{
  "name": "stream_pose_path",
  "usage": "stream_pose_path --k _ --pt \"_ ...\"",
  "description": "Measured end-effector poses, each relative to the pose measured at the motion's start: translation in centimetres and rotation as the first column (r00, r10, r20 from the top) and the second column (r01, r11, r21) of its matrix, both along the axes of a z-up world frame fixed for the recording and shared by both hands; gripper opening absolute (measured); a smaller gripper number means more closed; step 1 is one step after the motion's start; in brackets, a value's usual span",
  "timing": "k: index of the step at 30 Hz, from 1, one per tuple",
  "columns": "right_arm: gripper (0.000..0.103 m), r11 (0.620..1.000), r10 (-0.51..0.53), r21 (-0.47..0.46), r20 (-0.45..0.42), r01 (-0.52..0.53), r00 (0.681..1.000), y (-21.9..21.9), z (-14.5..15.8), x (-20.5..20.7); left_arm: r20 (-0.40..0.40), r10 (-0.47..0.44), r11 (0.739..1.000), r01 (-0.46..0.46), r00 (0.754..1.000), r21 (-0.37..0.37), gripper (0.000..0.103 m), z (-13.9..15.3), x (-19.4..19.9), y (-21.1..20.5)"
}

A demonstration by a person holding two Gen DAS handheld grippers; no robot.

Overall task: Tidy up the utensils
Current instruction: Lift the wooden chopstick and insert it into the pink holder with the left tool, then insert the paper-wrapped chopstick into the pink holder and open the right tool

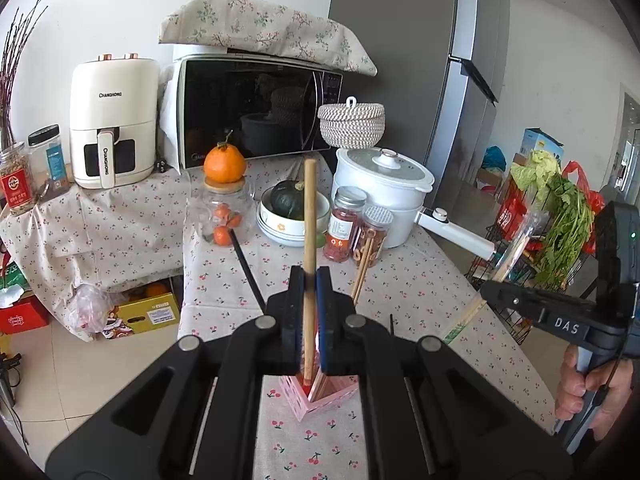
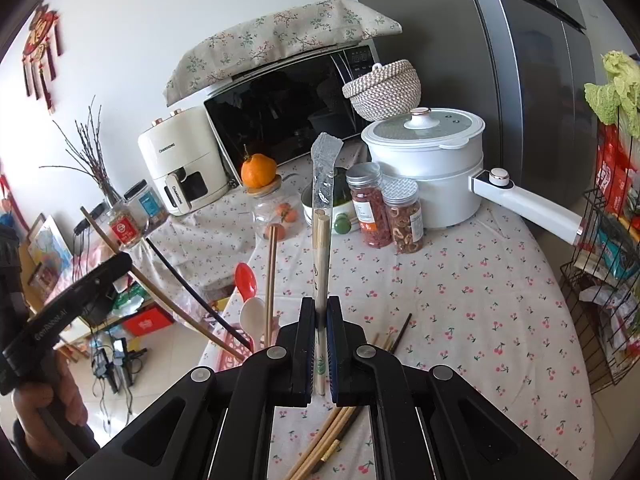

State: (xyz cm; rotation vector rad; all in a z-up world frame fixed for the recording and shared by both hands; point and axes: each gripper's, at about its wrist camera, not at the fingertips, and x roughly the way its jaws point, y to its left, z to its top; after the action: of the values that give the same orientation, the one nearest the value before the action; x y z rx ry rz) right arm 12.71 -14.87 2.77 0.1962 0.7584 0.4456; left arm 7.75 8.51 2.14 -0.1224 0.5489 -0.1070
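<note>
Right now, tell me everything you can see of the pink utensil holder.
The pink utensil holder is a small, plastic-looking caddy with perforated lattice walls, seen corner-on and standing on the cherry-print tablecloth. Wooden chopsticks already stand inside. The left hand-held gripper sits directly above, shut on a wooden chopstick whose lower end dips into the holder. In the right wrist view its pink lattice rim shows a red spoon and white spoon rising from it.

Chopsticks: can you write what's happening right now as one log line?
left gripper: shut on wooden chopstick, over pink holder | right gripper: shut on wrapped chopsticks | loose chopsticks: on table
</note>
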Motion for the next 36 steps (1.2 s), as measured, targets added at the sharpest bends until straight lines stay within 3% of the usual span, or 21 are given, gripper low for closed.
stream_pose_path --k 7,9,11,15,22,28,29,34,36 --pt "0.005 0.999 0.03 0.042 0.047 -0.032 0.998 1.5 1.0 -0.1 -0.078 -0.031 0.999 0.03 0.996 -0.014 0.011 -2.8 1.4 -0.1" --pt "0.005 0.998 0.045 0.049 0.061 -0.048 0.997 2.1 1.2 -0.1 -0.098 -0.03 0.999 0.028 0.995 -0.027 0.039 -3.1 1.6 0.0" --pt "0.005 0.997 0.059 0.053 0.073 -0.063 0.996 2.8 1.3 -0.2 -0.097 -0.017 0.999 0.013 0.995 -0.041 0.059 -2.9 1.1 0.3" --pt "0.005 0.994 0.087 0.057 0.09 -0.092 0.992 3.9 1.4 -0.3 -0.11 0.014 0.999 -0.019 0.994 -0.037 0.081 -2.3 0.1 1.0" --pt "0.005 0.993 0.112 0.018 0.078 -0.114 0.991 6.0 0.1 0.4 -0.177 0.043 0.999 -0.046 0.983 -0.014 0.086 -3.3 -1.1 1.7" --pt "0.009 0.987 0.159 0.004 0.005 -0.159 0.987 7.4 -2.0 1.3 -0.217 0.035 0.999 -0.039 0.976 -0.011 0.088 -4.8 -1.1 1.5" --pt "0.013 0.987 0.157 0.017 -0.006 -0.157 0.988 7.2 -2.2 1.4 -0.225 0.035 0.999 -0.038 0.974 -0.01 0.088 -5.1 -1.0 1.5" --pt "0.051 0.989 0.118 0.087 -0.001 -0.117 0.993 5.2 -1.4 1.5 -0.249 0.024 0.999 -0.029 0.968 -0.014 0.091 -5.5 -1.1 1.1" --pt "0.057 0.99 0.104 0.094 0.0 -0.104 0.995 4.3 -1.1 1.4 -0.251 0.018 1.0 -0.021 0.968 -0.012 0.096 -5.7 -1.4 0.7"
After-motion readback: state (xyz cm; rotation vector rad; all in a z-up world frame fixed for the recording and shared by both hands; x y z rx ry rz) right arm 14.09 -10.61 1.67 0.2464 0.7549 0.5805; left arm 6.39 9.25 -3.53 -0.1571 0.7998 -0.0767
